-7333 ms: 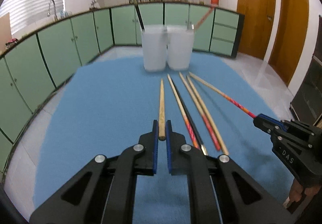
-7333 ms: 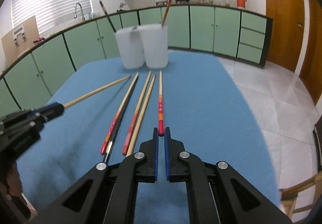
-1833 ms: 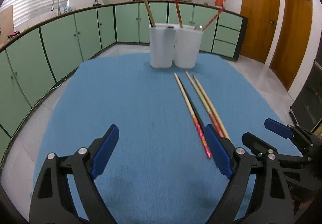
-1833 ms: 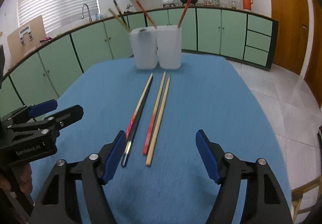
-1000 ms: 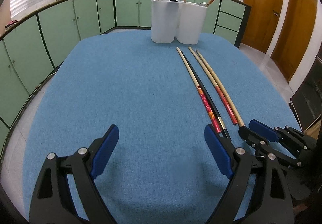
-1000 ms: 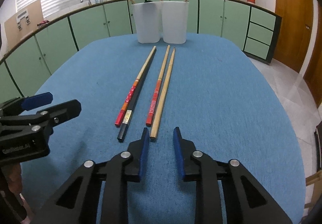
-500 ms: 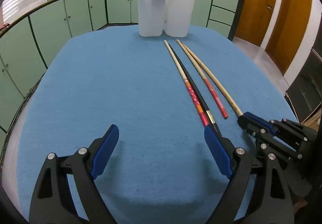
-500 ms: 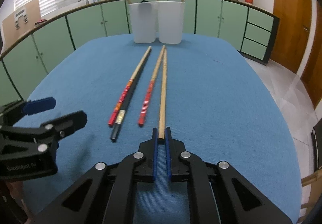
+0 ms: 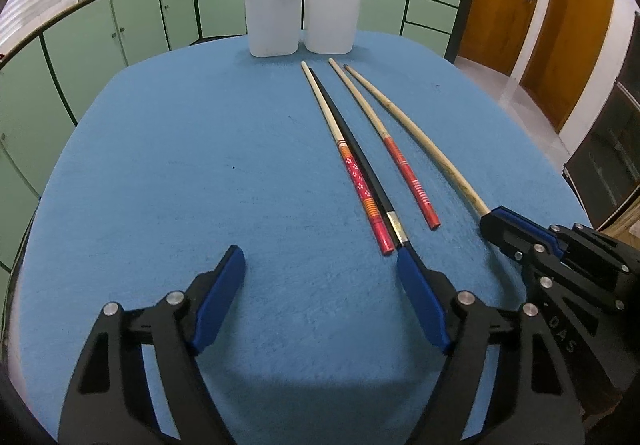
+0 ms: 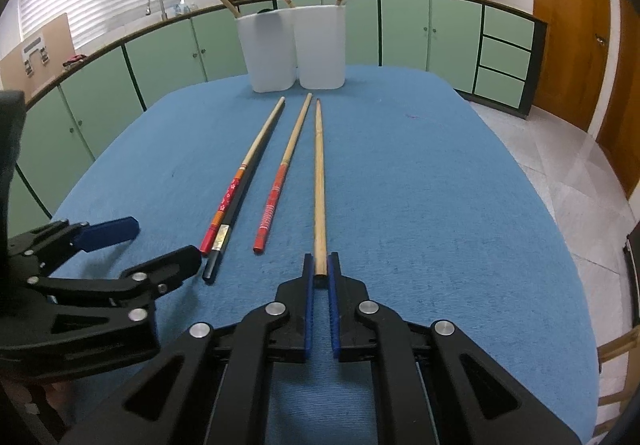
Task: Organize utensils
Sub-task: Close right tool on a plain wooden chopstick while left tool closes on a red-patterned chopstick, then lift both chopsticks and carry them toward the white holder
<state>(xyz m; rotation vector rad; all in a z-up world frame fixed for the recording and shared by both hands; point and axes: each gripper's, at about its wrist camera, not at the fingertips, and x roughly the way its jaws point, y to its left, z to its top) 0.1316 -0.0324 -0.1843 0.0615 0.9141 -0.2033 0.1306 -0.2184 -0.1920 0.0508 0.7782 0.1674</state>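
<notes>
Several chopsticks lie on the blue table (image 9: pixel 160 165). My right gripper (image 10: pixel 319 269) is shut on the near end of a plain wooden chopstick (image 10: pixel 319 173), also seen in the left wrist view (image 9: pixel 416 141). My left gripper (image 9: pixel 320 265) is open and empty; its right finger sits at the near end of a black chopstick (image 9: pixel 360 161) beside a red floral chopstick (image 9: pixel 352 173). A red-striped chopstick (image 9: pixel 396 153) lies between them and the held one. Two white cups (image 9: pixel 272 9) (image 9: pixel 334 7) at the far edge hold chopsticks.
Green kitchen cabinets (image 10: pixel 408 29) curve around the table. Wooden doors (image 9: pixel 560 13) stand at the right. A sink with a tap (image 10: pixel 154 1) is at the back left. The table's edges drop off on both sides.
My right gripper has stayed shut on the wooden chopstick and drawn its near end to the right. My left gripper stayed open and edged closer to the black chopstick's end.
</notes>
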